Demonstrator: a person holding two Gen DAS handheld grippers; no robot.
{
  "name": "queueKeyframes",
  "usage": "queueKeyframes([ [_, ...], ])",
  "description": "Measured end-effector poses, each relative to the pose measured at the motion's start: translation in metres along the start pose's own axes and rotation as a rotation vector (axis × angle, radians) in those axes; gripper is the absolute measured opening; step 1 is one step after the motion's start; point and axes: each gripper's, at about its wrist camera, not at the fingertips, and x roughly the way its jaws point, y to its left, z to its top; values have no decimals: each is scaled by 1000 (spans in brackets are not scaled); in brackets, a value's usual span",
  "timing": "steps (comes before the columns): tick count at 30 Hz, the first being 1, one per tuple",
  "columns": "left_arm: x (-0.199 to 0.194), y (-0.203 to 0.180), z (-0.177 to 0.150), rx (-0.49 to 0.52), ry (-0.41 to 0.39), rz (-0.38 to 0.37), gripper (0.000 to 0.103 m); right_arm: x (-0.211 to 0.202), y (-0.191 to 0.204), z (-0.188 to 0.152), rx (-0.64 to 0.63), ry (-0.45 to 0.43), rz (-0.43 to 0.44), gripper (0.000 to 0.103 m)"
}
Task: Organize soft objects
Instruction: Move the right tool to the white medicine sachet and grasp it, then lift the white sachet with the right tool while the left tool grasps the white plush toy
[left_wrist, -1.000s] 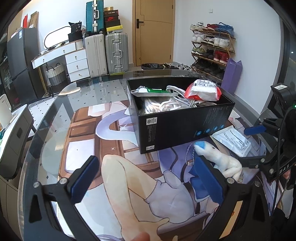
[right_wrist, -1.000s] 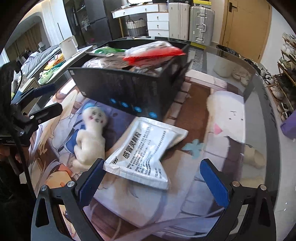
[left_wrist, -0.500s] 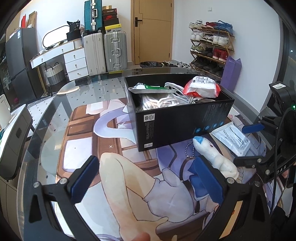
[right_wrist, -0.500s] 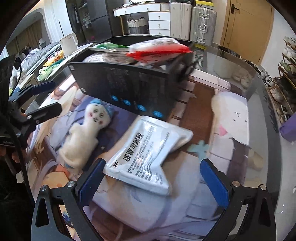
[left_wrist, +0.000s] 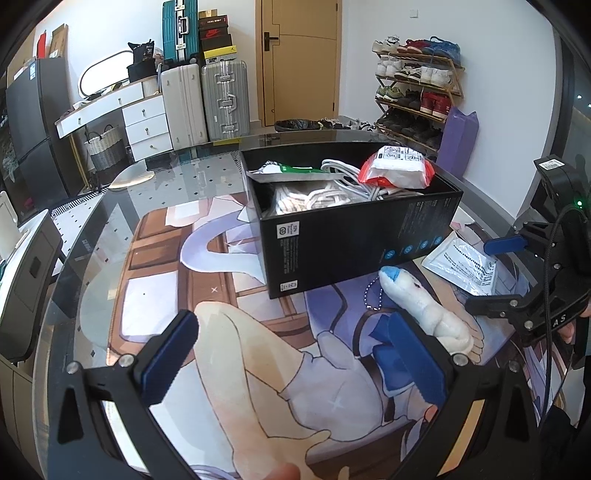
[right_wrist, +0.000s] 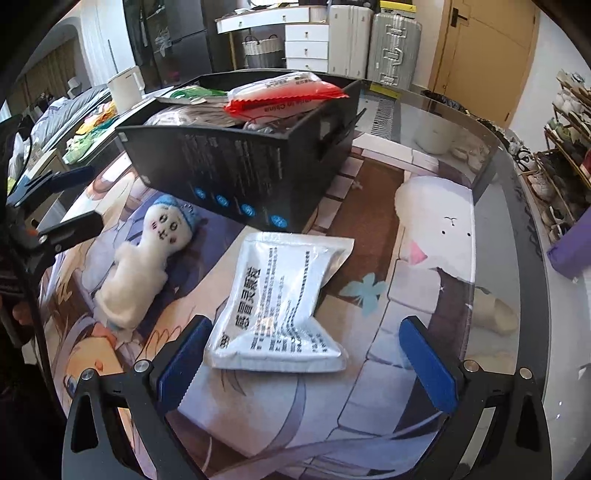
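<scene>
Left view, left gripper (left_wrist: 291, 354): at the bottom of the frame; its blue pads are wide apart; nothing is between them
Left view, doll (left_wrist: 424, 306): a white soft doll with a blue cap; it lies on the mat right of the middle; its lower end is just beside the right pad; a small bead chain hangs by its head
Left view, box (left_wrist: 354, 236): black, in the middle of the frame; it is full of white cords (left_wrist: 332, 192), and a red and white bag (left_wrist: 399, 171) sits on top
Left view, packet (left_wrist: 461, 264): silver, flat on the mat at the right, just past the box
Left view, right gripper (left_wrist: 495, 275): at the right edge; spread open; empty

Right view, right gripper (right_wrist: 303, 362): at the bottom of the frame; pads wide apart; it holds nothing; the near end of the packet (right_wrist: 284, 306) lies between the pads, close to the left one
Right view, doll (right_wrist: 144, 258): left of the middle, face up, head toward the box (right_wrist: 236, 173); near the packet but not touching it
Right view, left gripper (right_wrist: 77, 199): at the left edge; open; empty
Right view, mat (right_wrist: 424, 258): a cartoon picture mat under everything
</scene>
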Motion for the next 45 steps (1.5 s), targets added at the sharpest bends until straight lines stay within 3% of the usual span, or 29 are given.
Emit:
queueKeyframes([
  [15, 0, -3, -1, 9, 4, -2, 103, 6, 0, 2, 27, -44, -15, 101],
  [17, 0, -3, -1, 8, 5, -4, 103, 4, 2, 3, 23, -54, -12, 93],
  [19, 0, -2, -1, 5, 5, -2, 103, 1, 5, 4, 9, -67, -3, 76],
  [22, 0, -3, 0, 4, 4, 0, 103, -3, 8, 5, -3, -72, 7, 58],
  [26, 0, -3, 0, 8, 3, 1, 103, -7, 9, 4, -15, -65, 11, 51],
  [28, 0, -4, 0, 8, 3, 0, 103, -9, 10, 4, -19, -63, 17, 43],
  [36, 0, -4, 0, 3, 4, -6, 103, -20, 4, 0, -16, -85, 19, 40],
  [45, -6, -21, 4, 10, 4, -70, 103, -51, 3, 0, -19, -159, 33, 41],
])
